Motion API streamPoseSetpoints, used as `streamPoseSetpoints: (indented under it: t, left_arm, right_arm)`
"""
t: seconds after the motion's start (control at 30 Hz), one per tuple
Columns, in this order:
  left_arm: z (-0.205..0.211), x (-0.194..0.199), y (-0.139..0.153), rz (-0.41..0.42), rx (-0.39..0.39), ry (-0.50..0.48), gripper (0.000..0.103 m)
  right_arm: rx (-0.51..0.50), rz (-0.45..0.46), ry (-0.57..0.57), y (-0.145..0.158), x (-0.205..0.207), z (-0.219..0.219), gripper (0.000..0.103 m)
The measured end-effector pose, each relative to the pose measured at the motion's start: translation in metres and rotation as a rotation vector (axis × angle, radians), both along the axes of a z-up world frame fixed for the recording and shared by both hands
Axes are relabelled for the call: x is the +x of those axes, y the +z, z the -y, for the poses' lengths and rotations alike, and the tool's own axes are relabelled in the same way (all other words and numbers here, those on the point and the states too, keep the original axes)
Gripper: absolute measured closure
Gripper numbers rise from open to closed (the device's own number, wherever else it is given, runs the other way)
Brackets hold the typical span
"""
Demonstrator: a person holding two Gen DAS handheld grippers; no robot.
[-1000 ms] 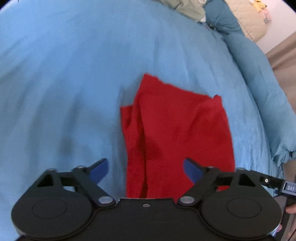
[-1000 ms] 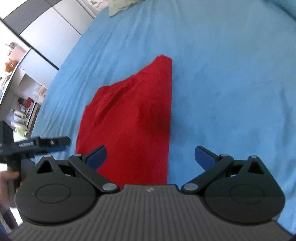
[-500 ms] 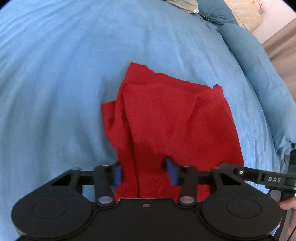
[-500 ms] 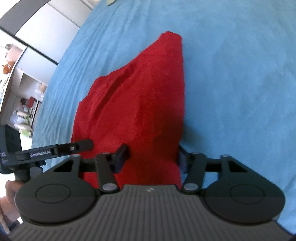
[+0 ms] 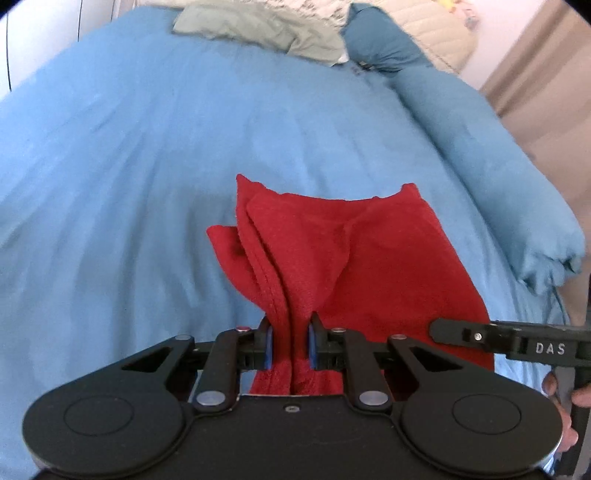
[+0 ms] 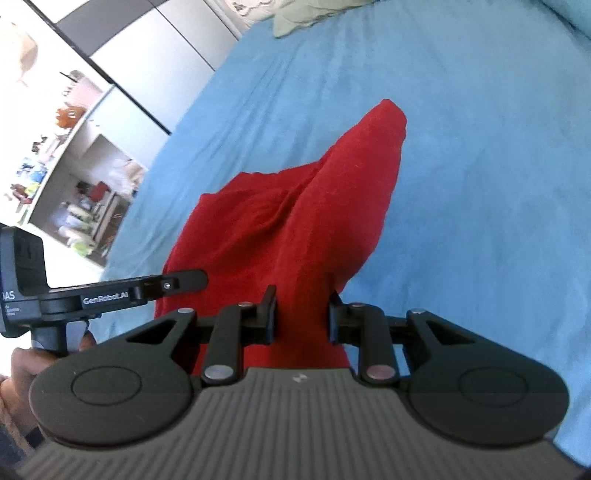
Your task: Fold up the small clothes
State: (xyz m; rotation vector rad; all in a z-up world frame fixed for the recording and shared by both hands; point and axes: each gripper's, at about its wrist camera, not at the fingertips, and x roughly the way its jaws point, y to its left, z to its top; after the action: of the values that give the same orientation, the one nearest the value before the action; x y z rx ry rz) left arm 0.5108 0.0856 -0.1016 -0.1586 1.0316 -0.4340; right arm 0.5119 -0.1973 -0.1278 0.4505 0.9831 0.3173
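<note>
A small red garment (image 5: 354, 258) lies on the blue bedspread (image 5: 147, 166), its near edge lifted. My left gripper (image 5: 290, 345) is shut on the garment's near left edge, with the fabric bunched between its blue pads. My right gripper (image 6: 302, 314) is shut on the near right part of the same red garment (image 6: 303, 206), which rises in a ridge toward its far tip. Each gripper shows at the edge of the other's view: the right one (image 5: 517, 343), the left one (image 6: 110, 291).
A grey-green cloth (image 5: 258, 29) and a teal pillow (image 5: 388, 40) lie at the far end of the bed. A rolled blue duvet (image 5: 498, 166) runs along the right side. A wardrobe and shelves (image 6: 74, 147) stand off the bed's left side.
Both grippers went from wide open to shut on the garment's near edge. The near edge has lifted off the bed and the fabric has bunched up.
</note>
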Motion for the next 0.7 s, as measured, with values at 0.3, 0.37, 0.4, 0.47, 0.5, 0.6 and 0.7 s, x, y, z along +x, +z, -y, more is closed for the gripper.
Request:
streamPoseSetpoints:
  t: [0.3,0.37,0.4,0.47,0.5,0.6,0.7]
  left_arm:
    - [-0.009,-0.113,-0.025,-0.042,0.030,0.066,0.084]
    - [-0.011,-0.125,-0.046,-0.060,0.039,0.087,0.084]
    - [-0.011,-0.129,-0.059,-0.071,0.044,0.096,0.084]
    - [-0.010,-0.137,-0.077,-0.072,0.078,0.112,0.084]
    - [-0.008,-0.140,-0.082,-0.056,0.083,0.114,0.083]
    - [-0.004,-0.144,-0.085,-0.016,0.083,0.121,0.081]
    - [-0.001,-0.149,-0.093,0.025,0.108,0.113,0.079]
  right_arm:
    - [-0.002,-0.029,0.039,-0.010,-0.110,-0.013,0.063]
    - [-0.008,-0.039,0.036,-0.036,-0.122,-0.018,0.062]
    - [-0.017,-0.039,0.038,-0.049,-0.130,-0.020,0.062]
    - [-0.031,-0.059,0.012,-0.075,-0.139,-0.020,0.061]
    - [-0.039,-0.059,0.001,-0.084,-0.142,-0.019,0.060]
    - [-0.024,-0.036,-0.024,-0.099,-0.150,-0.012,0.058]
    - [-0.015,-0.008,-0.014,-0.105,-0.150,-0.015,0.056]
